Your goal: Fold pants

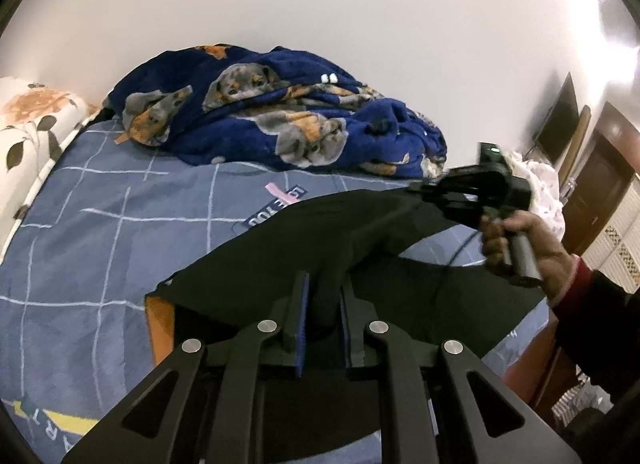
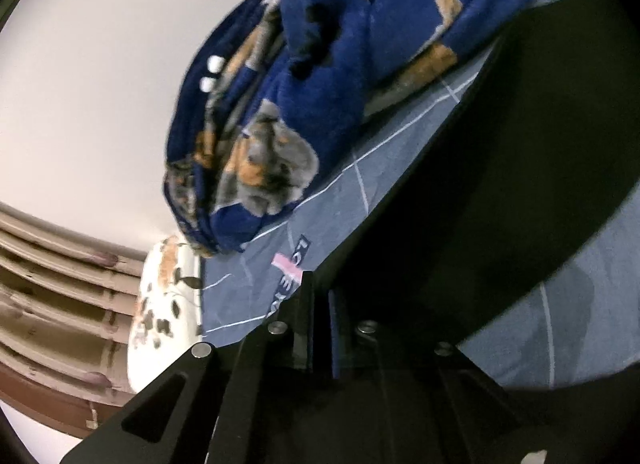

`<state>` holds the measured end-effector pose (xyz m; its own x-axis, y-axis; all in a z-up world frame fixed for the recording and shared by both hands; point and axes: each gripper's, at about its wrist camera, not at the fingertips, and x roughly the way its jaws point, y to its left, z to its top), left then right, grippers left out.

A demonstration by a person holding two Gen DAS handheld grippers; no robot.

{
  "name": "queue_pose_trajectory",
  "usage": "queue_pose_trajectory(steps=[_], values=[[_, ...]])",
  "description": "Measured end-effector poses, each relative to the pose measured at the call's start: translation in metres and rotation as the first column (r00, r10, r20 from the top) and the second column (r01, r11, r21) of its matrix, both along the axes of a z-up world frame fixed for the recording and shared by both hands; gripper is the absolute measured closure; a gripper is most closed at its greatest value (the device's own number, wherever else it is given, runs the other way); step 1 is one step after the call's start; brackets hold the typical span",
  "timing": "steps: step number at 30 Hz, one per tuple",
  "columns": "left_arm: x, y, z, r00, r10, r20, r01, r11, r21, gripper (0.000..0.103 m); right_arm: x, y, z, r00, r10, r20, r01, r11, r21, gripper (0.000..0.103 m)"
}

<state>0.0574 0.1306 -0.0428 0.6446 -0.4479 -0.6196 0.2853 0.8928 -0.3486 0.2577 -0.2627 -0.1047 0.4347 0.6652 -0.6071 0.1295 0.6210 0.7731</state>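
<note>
The black pants (image 1: 360, 232) lie across a blue checked bed sheet (image 1: 100, 244), partly lifted. My left gripper (image 1: 323, 296) is shut on a raised fold of the dark cloth near the bed's front edge. To the right, a hand (image 1: 520, 240) holds my right gripper (image 1: 420, 187), whose tip sits at the far edge of the pants. In the right wrist view, the right gripper (image 2: 320, 300) is shut on the edge of the pants (image 2: 500, 168), which stretch away as a dark band over the sheet (image 2: 360, 200).
A crumpled navy blanket with dog prints (image 1: 260, 112) (image 2: 320, 84) is heaped at the far side of the bed against the white wall. A floral pillow (image 1: 32, 124) (image 2: 168, 304) lies at the head. A dark screen (image 1: 560, 124) and wooden doors stand at the right.
</note>
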Motion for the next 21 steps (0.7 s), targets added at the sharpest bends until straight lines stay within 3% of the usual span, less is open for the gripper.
queue_pose_trajectory(steps=[8, 12, 21], values=[[-0.019, 0.025, -0.018, 0.993, 0.028, -0.111, -0.026, 1.000, 0.015, 0.086, -0.109, -0.007, 0.014, 0.999, 0.007, 0.046, -0.006, 1.000, -0.022, 0.097], [-0.032, 0.020, -0.033, 0.987, 0.012, -0.163, 0.005, 0.995, 0.099, 0.083, -0.159, -0.008, -0.001, 1.000, -0.008, -0.007, 0.007, 1.000, -0.023, 0.098], [-0.052, 0.033, -0.057, 0.971, 0.055, -0.233, -0.026, 0.992, 0.124, 0.080, -0.212, 0.006, -0.034, 0.994, 0.031, -0.109, -0.034, 0.999, -0.027, 0.098]])
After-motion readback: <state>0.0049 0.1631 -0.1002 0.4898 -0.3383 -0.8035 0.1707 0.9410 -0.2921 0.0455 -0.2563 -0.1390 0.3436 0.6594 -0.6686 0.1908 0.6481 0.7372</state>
